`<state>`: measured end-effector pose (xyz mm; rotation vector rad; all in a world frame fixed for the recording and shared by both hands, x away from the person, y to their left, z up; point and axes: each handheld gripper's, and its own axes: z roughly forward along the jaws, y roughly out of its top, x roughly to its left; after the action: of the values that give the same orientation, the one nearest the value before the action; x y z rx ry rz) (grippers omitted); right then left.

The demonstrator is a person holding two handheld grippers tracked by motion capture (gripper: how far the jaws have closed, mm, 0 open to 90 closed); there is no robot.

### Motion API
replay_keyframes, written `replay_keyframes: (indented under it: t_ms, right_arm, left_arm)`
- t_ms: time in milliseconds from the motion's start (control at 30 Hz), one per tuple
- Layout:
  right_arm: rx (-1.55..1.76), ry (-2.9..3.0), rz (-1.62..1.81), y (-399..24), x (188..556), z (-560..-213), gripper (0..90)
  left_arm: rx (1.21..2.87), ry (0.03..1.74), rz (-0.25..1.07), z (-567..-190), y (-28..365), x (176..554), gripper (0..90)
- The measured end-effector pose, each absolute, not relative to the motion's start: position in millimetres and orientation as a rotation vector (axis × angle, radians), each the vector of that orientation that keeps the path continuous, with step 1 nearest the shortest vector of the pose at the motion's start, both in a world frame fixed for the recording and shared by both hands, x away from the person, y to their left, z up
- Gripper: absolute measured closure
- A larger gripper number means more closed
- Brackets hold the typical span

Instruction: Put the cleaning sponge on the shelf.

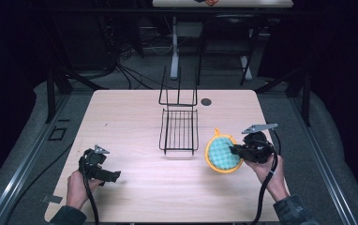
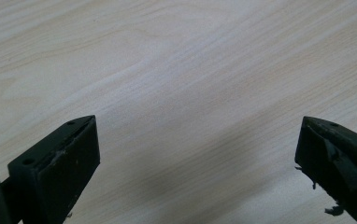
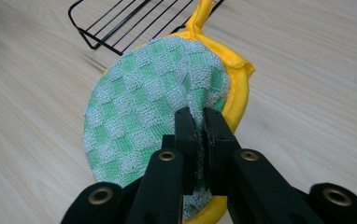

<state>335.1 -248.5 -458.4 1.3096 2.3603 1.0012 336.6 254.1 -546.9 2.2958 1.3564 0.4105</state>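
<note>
R gripper [image 3: 199, 122] clamped on the green-checked pot holder [image 1: 223, 153] w/ yellow rim, just right of the wire rack [image 1: 179, 130] on the table [image 1: 130, 117], L gripper [image 1: 103, 173] open & idle over bare wood; imo lift slow, keep pinch past the edge so fabric doesn't slip.

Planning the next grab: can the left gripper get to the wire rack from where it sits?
Probably yes. The left gripper is open over bare table, and nothing lies between it and the wire rack. The right gripper and its green-and-yellow pot holder sit on the rack's far side.
</note>
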Motion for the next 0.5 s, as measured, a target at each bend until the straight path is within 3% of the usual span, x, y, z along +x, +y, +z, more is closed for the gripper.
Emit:
replay_keyframes:
  t_ms: [500]
  right_arm:
    - [1.262,2.351,1.040,-240,335,-446,86.5]
  left_arm:
    - [2.296,1.363,0.378,-550,253,341,0.0]
